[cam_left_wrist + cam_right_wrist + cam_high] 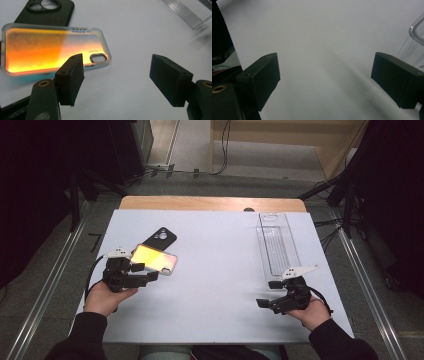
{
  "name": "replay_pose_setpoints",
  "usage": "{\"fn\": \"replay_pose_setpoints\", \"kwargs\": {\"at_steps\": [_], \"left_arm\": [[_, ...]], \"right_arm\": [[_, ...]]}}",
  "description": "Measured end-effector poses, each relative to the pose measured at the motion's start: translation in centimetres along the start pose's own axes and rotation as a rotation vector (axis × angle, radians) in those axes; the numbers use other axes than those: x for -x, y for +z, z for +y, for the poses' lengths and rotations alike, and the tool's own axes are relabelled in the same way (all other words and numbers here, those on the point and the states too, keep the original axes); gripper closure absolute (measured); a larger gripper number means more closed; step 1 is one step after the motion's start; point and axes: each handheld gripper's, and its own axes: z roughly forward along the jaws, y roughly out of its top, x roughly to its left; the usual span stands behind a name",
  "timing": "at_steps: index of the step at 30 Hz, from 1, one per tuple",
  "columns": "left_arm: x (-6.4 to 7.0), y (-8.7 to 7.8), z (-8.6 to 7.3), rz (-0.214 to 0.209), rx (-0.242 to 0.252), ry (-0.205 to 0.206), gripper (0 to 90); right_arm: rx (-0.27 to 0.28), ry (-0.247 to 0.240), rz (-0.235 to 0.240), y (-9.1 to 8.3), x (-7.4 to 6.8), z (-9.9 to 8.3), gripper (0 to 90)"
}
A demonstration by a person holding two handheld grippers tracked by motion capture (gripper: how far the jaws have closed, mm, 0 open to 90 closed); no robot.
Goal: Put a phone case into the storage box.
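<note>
A translucent phone case (154,259) with an orange-yellow sheen lies on the white table (220,285), at the left. Its far edge overlaps a black phone case (161,239). My left gripper (150,272) sits just in front of it, open and holding nothing. In the left gripper view the orange case (50,50) lies ahead at the left, the black case (47,12) beyond it. One jaw of the left gripper (120,75) overlaps the orange case's near edge. My right gripper (266,294) is open over bare table at the right; the right gripper view shows nothing in the right gripper (327,75).
A long clear plastic tray (277,242) lies lengthwise at the far right, just beyond the right gripper; its corner appears as the clear tray (415,42) and the clear tray (187,12). A wooden strip (210,203) runs along the table's far edge. Bare table lies between the two grippers.
</note>
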Motion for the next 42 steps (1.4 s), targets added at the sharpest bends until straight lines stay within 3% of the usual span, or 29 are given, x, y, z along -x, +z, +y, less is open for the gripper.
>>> {"fn": "replay_pose_setpoints", "kwargs": {"at_steps": [9, 19, 23, 25, 27, 30, 31, 34, 37, 42], "left_arm": [[-1.7, 0.4, 1.5, 0.021, -0.009, -0.016, 27.9], [-4.1, 1.1, 2.8, 0.067, -0.016, -0.03, 31.1], [-4.9, 1.7, 3.0, 0.098, -0.041, -0.034, 42.8], [-4.9, 2.0, 2.9, 0.13, -0.047, -0.004, 49.6], [-5.0, 2.2, 2.8, 0.144, -0.056, -0.006, 57.0], [-5.5, 2.4, 2.7, 0.152, -0.067, -0.014, 80.9], [-5.8, 2.5, 2.7, 0.152, -0.083, -0.037, 88.2], [-6.5, 3.1, 2.5, 0.138, -0.119, -0.071, 90.0], [-7.2, 3.6, 2.1, 0.165, -0.145, -0.065, 90.0], [-7.6, 3.8, 1.8, 0.169, -0.159, -0.069, 90.0]], "right_arm": [[0.012, -0.002, -0.013, -0.2, 0.0, 0.1, 6.8], [0.01, -0.006, 0.017, 0.1, -0.6, 0.1, 6.8], [0.015, -0.005, 0.023, 0.2, -0.7, 0.1, 6.8], [0.012, -0.003, 0.02, 0.1, -0.8, 0.0, 6.8], [0.011, -0.002, 0.017, 0.0, -0.8, -0.1, 6.8], [0.016, 0.005, 0.011, -0.3, -0.7, -0.3, 6.8], [0.018, 0.006, 0.01, -0.3, -0.7, -0.4, 6.8], [0.019, 0.015, 0.007, -0.4, -0.7, -0.5, 6.8], [0.019, 0.012, 0.006, -0.5, -0.7, -0.6, 6.8], [0.014, 0.014, 0.002, -0.5, -0.6, -0.7, 6.8]]}}
